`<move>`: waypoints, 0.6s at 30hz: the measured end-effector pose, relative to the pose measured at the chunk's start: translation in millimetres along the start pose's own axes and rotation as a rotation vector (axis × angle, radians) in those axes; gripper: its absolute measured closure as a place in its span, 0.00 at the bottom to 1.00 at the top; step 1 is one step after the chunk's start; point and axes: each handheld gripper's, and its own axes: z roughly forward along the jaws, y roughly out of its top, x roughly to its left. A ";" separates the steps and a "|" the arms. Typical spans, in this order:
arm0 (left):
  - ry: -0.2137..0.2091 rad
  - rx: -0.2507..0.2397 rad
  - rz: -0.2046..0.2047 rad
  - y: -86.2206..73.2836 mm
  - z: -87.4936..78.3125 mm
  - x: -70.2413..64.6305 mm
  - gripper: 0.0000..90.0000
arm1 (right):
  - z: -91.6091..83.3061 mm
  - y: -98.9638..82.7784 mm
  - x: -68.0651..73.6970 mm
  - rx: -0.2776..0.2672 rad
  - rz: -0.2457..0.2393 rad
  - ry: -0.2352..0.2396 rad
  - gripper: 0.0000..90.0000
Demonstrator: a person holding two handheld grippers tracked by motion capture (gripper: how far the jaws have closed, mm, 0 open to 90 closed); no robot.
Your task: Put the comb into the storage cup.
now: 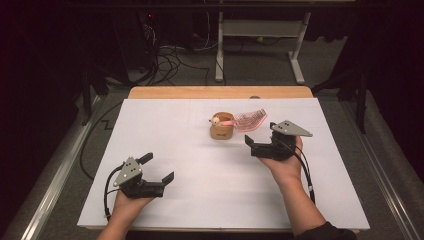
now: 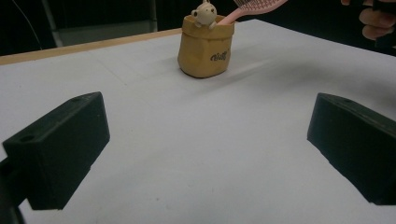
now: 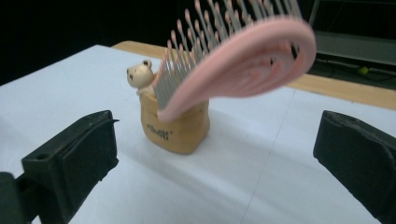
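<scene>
A tan sack-shaped holder [image 1: 221, 131] [image 2: 205, 46] [image 3: 176, 126] with a small bear figure [image 1: 215, 120] [image 2: 203, 12] [image 3: 138, 74] on its rim stands on the white table. A pink hairbrush [image 1: 248, 119] [image 2: 256, 6] [image 3: 233, 65] sits handle-down in it and leans out to the right, bristles up. My right gripper [image 1: 260, 135] [image 3: 215, 154] is open just right of the holder, with the brush head above its jaws. My left gripper [image 1: 159, 168] [image 2: 201, 154] is open at the front left, far from the holder, nothing between its jaws.
The white table cover [image 1: 200, 190] lies on a wooden top [image 1: 220, 92] whose far edge shows. Beyond it on the floor are cables [image 1: 170, 60] and a white desk frame [image 1: 260, 40]. A metal rail [image 1: 55, 180] runs along the left side.
</scene>
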 end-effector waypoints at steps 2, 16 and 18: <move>0.001 0.000 -0.003 -0.4 -0.6 0.8 0.00 | -0.5 -6.8 -0.6 0.011 0.001 -0.001 0.01; 0.006 0.008 -0.014 -2.0 -5.1 7.6 0.00 | -34.0 -48.7 -5.6 0.023 -0.005 0.001 0.01; 0.004 0.008 -0.009 -1.9 -4.5 6.5 0.00 | -43.1 -53.6 -7.6 0.013 0.005 0.001 0.01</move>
